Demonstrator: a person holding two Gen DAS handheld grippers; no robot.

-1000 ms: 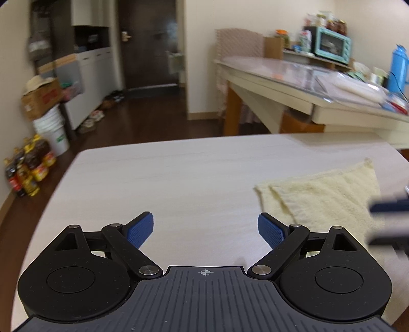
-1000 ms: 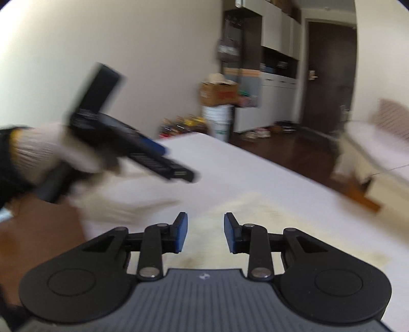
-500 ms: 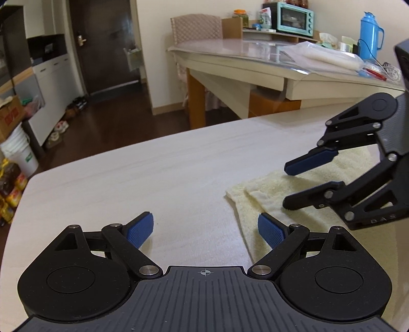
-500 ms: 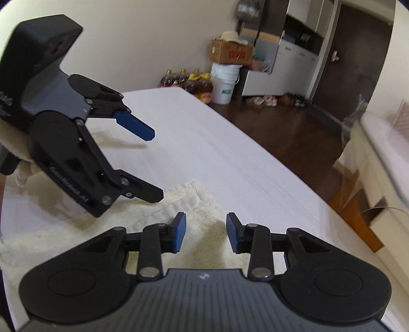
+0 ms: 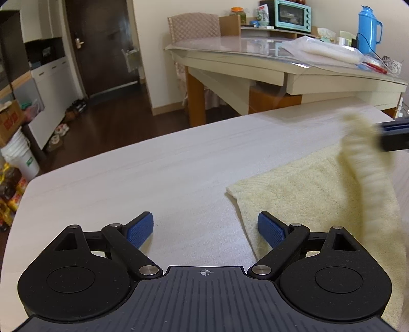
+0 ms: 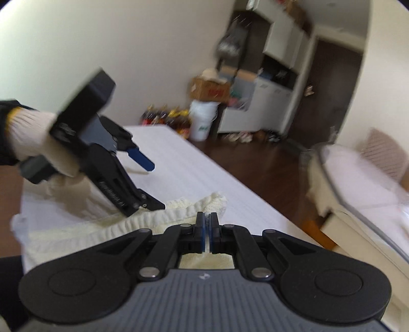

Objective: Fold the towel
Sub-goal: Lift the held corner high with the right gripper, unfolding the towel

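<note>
A pale yellow towel [image 5: 306, 189] lies on the white table [image 5: 153, 173], right of my left gripper [image 5: 205, 227]. The left gripper is open and empty, low over the table, its right pad [image 5: 271, 228] over the towel's left edge. My right gripper [image 6: 207, 229] is shut on the towel's edge [image 6: 179, 212] and holds it lifted. In the left wrist view that lifted edge [image 5: 363, 163] rises blurred to the right gripper's fingers [image 5: 393, 135] at the far right. In the right wrist view the left gripper [image 6: 150, 184] shows open, held by a gloved hand.
A second table [image 5: 281, 63] stands beyond with a blue flask [image 5: 369, 28], a teal oven [image 5: 292, 12] and plastic bags. A chair [image 5: 194, 30] sits behind it. Bottles [image 5: 10, 189] and a white bucket [image 5: 18, 158] stand on the floor at left.
My right gripper has shut on the towel's edge and lifted it up and away to the right. My left gripper stays open, low at the towel's left edge.
</note>
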